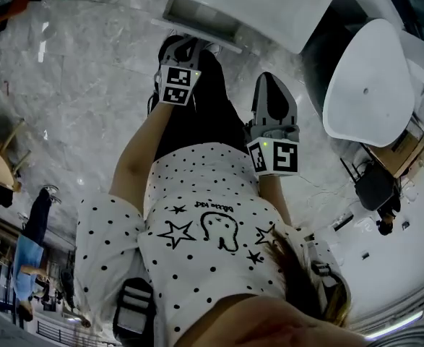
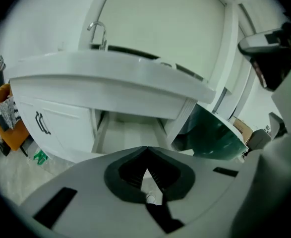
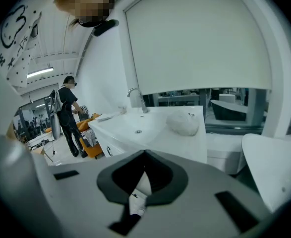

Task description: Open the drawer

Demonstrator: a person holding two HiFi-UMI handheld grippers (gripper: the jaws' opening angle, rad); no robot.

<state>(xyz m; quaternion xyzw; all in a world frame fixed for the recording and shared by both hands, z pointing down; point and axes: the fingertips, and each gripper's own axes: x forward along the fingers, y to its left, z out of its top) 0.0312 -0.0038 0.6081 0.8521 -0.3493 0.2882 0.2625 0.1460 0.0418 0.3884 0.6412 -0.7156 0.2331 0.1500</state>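
The left tongs [image 2: 146, 153] are pressed together with nothing between them, hanging clear of the drawer [image 2: 129, 133], which stands pulled out of the white cabinet [image 2: 75, 151] beneath the overhanging front edge of the basin tabletop [image 2: 110, 81], beside a closed door [image 2: 63, 125] with a dark handle [image 2: 42, 123]. The right tongs [image 3: 145, 155] are likewise pressed together and empty, held apart from the left pair and touching nothing. In the head view, bare marble floor [image 1: 81, 85] lies open to the left of the cabinet, while a white rounded fixture [image 1: 370, 85] crowds the right side.
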